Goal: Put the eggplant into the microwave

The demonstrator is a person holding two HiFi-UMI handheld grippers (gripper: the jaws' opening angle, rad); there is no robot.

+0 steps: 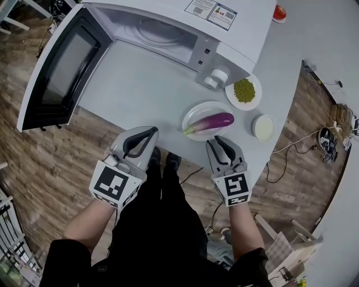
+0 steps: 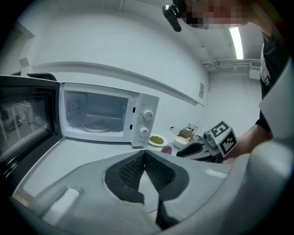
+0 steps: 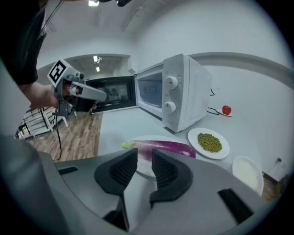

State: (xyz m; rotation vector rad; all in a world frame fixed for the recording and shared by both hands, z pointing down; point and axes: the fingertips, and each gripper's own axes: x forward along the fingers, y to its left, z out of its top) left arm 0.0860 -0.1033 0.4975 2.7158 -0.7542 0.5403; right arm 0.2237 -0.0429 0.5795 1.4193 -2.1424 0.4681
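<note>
A purple eggplant (image 1: 210, 121) (image 3: 166, 148) with a green stem lies on a white plate (image 1: 193, 111) (image 3: 143, 138) near the front edge of the grey table (image 1: 146, 89). The white microwave (image 1: 238, 39) (image 2: 98, 114) (image 3: 183, 92) stands behind it, its door (image 1: 59, 70) swung wide to the left and its cavity empty. My right gripper (image 1: 216, 141) (image 3: 144, 155) hangs just in front of the plate, open, with nothing between its pads. My left gripper (image 1: 152, 132) (image 2: 144, 154) is at the table's front edge, left of the plate, shut and empty.
A plate of green peas (image 1: 244, 91) (image 3: 210, 142) sits right of the microwave's knobs. A small white dish (image 1: 263, 127) (image 3: 248, 172) lies near the table's right edge, and a red fruit (image 1: 279, 12) at the far back. Wooden floor (image 1: 56, 162) lies below the table edge.
</note>
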